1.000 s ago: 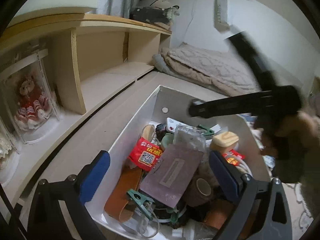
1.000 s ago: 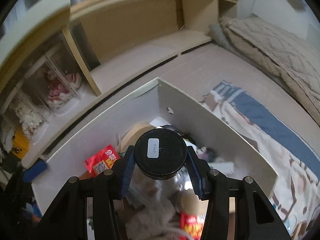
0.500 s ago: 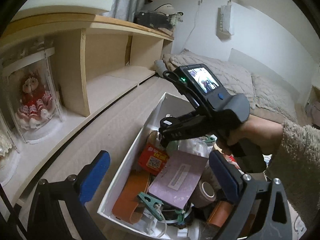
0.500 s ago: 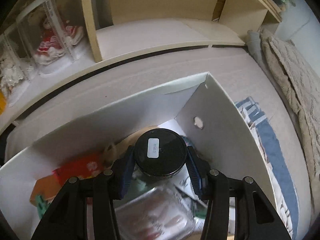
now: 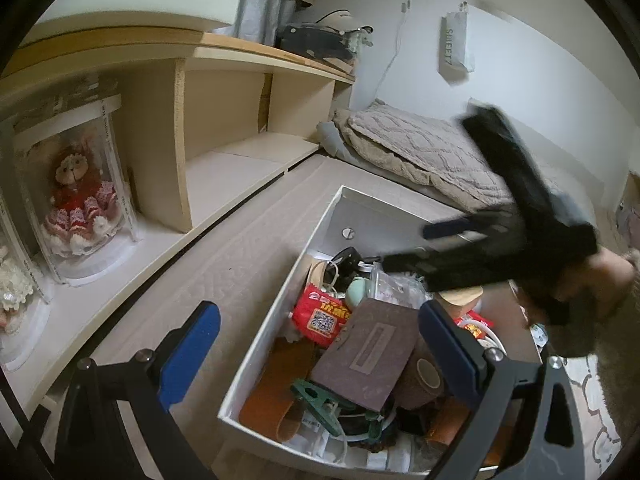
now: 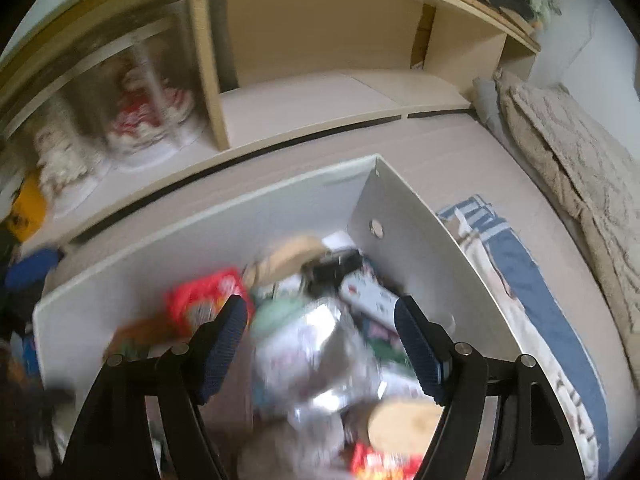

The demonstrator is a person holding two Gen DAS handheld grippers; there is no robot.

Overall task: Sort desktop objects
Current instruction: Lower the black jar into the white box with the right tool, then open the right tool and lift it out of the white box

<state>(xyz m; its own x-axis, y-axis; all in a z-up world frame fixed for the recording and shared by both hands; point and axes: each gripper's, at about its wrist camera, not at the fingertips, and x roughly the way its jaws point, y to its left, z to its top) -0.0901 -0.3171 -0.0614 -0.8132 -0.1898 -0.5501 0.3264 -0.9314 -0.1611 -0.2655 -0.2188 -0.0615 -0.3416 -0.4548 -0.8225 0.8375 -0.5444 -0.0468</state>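
The white rectangular cardboard box (image 5: 280, 320) sits on the beige quilted bed surface, crammed with clutter. Inside it, a red crinkly snack packet (image 5: 322, 314) lies near the left wall, a mauve flat notebook (image 5: 370, 354) at the middle, a green plastic clip (image 5: 320, 394) toward the near edge, and a brown tape roll (image 5: 426, 374) just right of the notebook. The left gripper (image 5: 316, 348) hovers over the box's near end, blue pads spread wide, grasping nothing. The right gripper (image 6: 320, 344) hangs above the box's middle, jaws opening, released, over a blurred clear crinkled plastic bag (image 6: 320, 356).
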